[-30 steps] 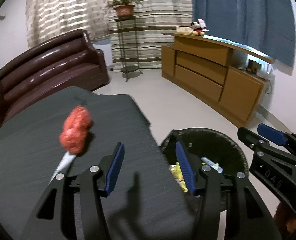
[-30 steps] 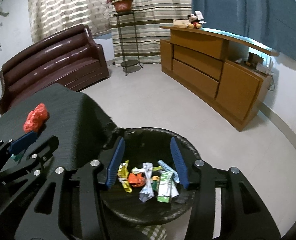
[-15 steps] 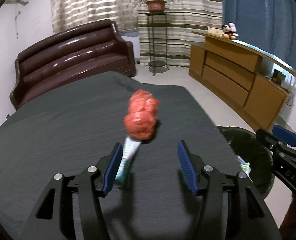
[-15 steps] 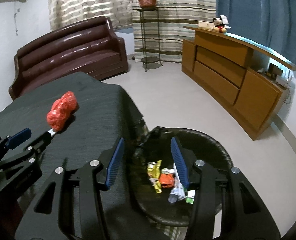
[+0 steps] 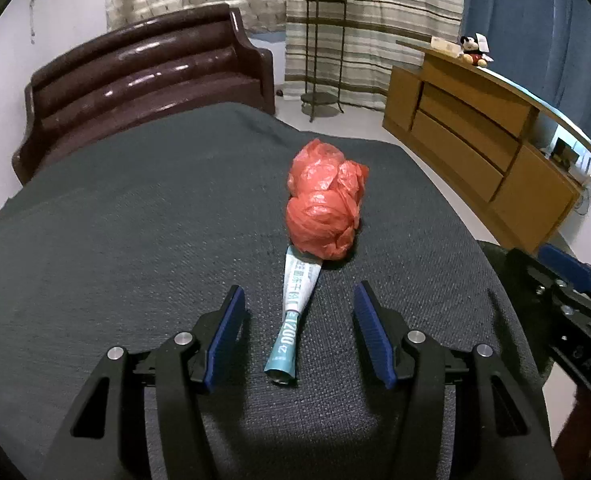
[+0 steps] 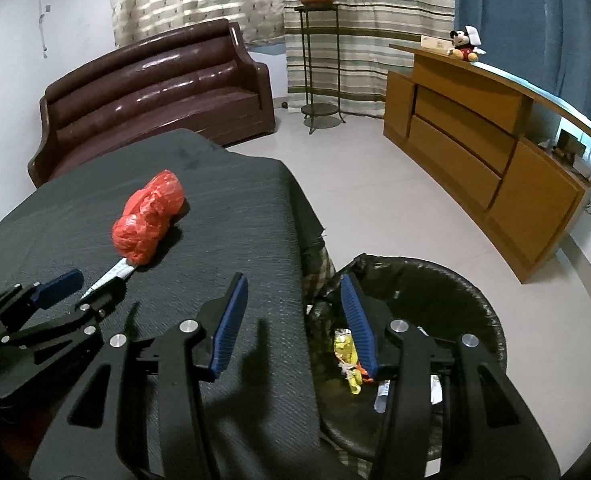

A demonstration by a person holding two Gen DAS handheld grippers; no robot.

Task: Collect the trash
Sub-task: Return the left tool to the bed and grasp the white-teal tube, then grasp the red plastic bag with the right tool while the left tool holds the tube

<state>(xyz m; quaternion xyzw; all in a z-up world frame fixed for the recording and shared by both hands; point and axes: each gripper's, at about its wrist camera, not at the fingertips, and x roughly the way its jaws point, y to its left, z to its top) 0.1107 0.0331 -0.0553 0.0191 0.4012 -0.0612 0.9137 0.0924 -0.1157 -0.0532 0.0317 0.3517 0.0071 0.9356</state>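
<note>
A crumpled red plastic bag [image 5: 324,200] lies on the dark cloth-covered table [image 5: 135,208], with a rolled teal-and-white wrapper [image 5: 295,312] just in front of it. My left gripper [image 5: 298,334] is open and empty, its jaws either side of the wrapper's near end. My right gripper [image 6: 291,320] is open and empty, held above the table's right edge and the black trash bin [image 6: 455,280], which holds several wrappers [image 6: 349,354]. The bag [image 6: 149,218], the wrapper [image 6: 109,276] and the left gripper [image 6: 75,286] also show in the right wrist view.
A brown leather sofa [image 5: 143,76] stands behind the table. A metal plant stand [image 5: 323,52] is by the striped curtain. A wooden sideboard [image 5: 475,136] with a Mickey toy [image 5: 473,50] runs along the right. Pale floor [image 6: 375,184] lies between table and sideboard.
My left gripper has swung left from over the bin to the table, so the wrapper now lies between its jaws. My right gripper has shifted left toward the table edge.
</note>
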